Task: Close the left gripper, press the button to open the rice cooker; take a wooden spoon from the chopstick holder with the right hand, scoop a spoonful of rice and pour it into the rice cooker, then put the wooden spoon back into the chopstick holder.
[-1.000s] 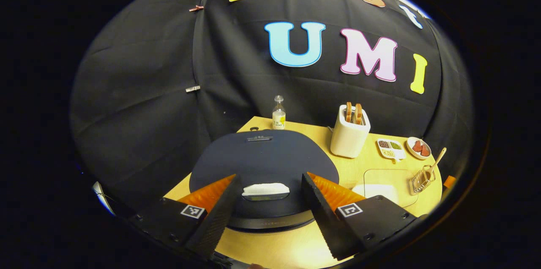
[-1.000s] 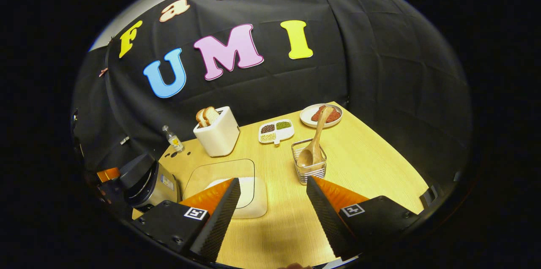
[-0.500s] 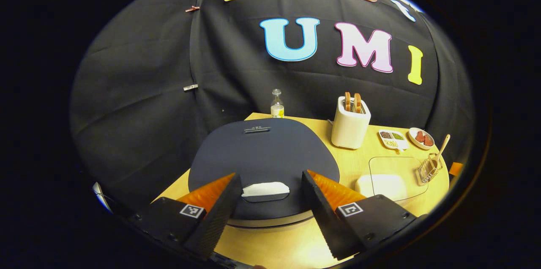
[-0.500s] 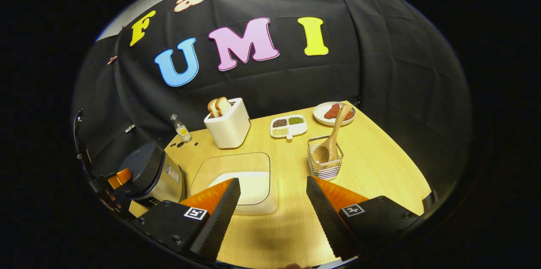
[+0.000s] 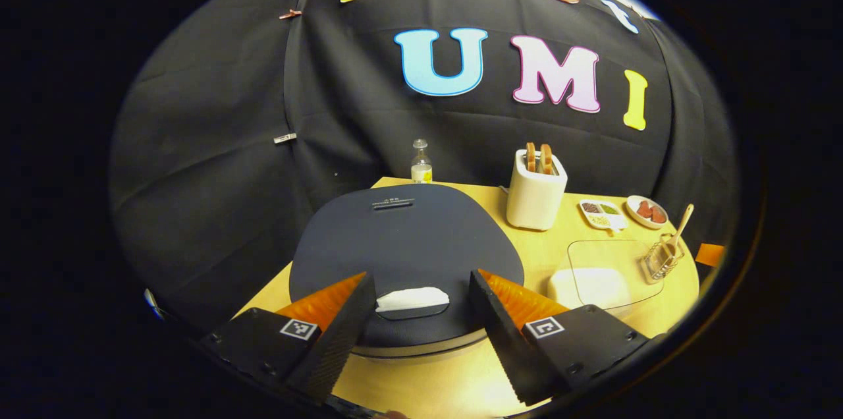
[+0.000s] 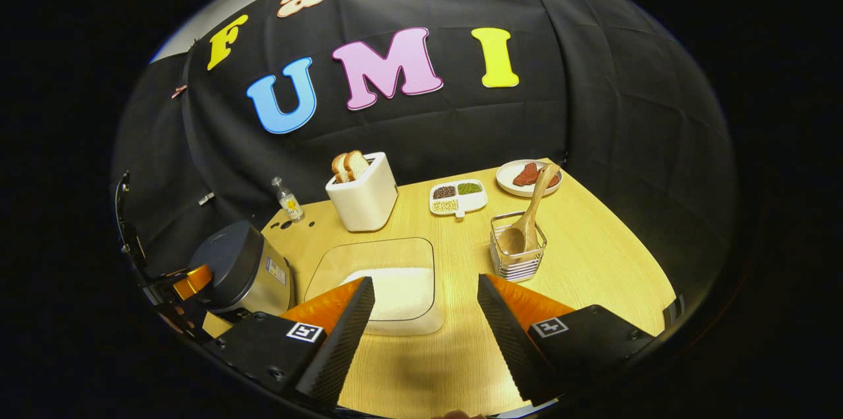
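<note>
Left gripper (image 5: 416, 313) fingers spread wide, empty, straddling white oblong button (image 5: 412, 298) on dark round rice cooker (image 5: 405, 241). Unless closed, may miss. Right gripper (image 6: 425, 320) likewise wide, empty.

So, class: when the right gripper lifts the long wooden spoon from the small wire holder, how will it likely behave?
The wooden spoon looks rigid and probably light. It leans loosely in the wire holder, so it should slide out freely. The holder looks light and may tip or drag along.

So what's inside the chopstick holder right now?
The wire chopstick holder holds one wooden spoon, bowl down, handle leaning out toward the plate. The bowl's lowest part sits behind the wires.
</note>
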